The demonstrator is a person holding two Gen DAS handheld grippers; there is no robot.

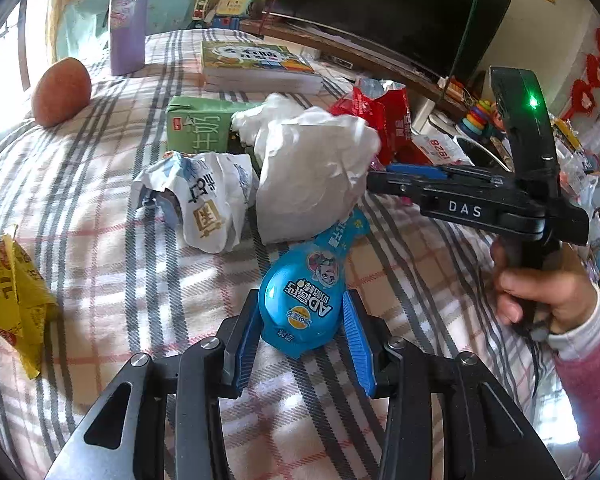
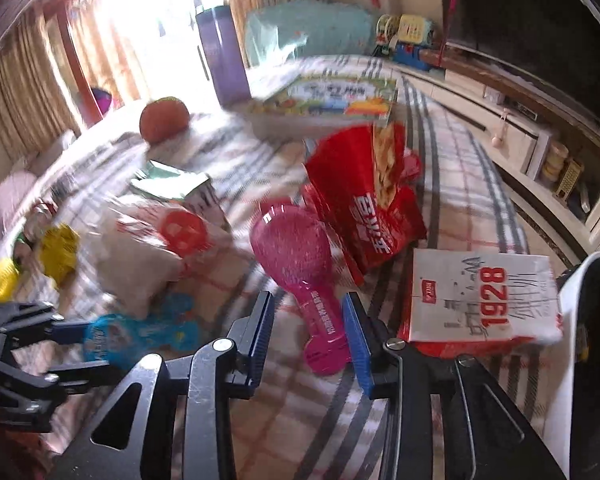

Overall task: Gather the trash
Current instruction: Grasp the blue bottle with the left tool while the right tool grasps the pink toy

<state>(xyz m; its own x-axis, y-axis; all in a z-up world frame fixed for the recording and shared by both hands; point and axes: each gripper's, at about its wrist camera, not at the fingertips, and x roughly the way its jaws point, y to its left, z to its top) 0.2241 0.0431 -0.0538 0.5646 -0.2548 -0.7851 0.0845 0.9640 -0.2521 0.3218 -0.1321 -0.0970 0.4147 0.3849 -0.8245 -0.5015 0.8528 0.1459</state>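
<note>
A blue snack pouch lies on the plaid cloth between the blue fingers of my left gripper, which is shut on it; the right wrist view shows the same grip on the pouch. My right gripper stands open around the handle of a pink plastic spoon, with a gap on the left side. In the left wrist view the right gripper reaches in from the right, beside a crumpled white bag. A red snack bag lies behind the spoon.
A crumpled white-blue wrapper, green carton, yellow wrapper and a "1928" carton lie around. Farther back are an orange fruit, purple bottle and book. A person's hand holds the right gripper.
</note>
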